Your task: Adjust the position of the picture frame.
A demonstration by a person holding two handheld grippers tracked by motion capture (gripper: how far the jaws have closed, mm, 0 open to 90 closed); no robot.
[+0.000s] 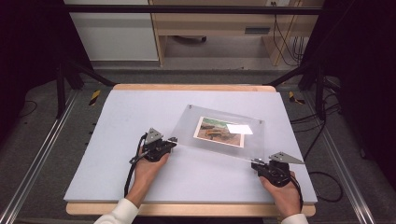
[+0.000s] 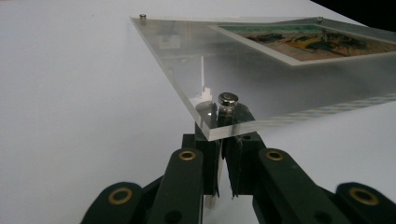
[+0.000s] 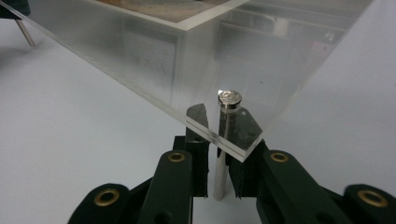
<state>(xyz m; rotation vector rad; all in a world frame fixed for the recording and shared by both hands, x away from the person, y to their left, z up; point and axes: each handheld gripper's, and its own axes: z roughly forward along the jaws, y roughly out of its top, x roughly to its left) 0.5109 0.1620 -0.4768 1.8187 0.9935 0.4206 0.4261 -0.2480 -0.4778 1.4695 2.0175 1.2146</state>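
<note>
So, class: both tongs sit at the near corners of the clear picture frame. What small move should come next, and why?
Probably lift both together, slowly and level. The left tongs and right tongs are each shut on a corner metal post under the clear picture frame, so uneven lifting would tilt it.

Light falls from above and lands evenly on the pale table mat (image 1: 140,140), while the room at the left and right edges of the high view sinks into near black. A white patch of glare sits on the clear acrylic frame (image 1: 187,128), over the right part of its photo (image 1: 219,131) — shadows under the frame are faint and soft. In both gripper views the mat is washed out to a bluish white, the near jaws are soft, and the far side of the frame blurs — reflections cloud the acrylic.
</note>
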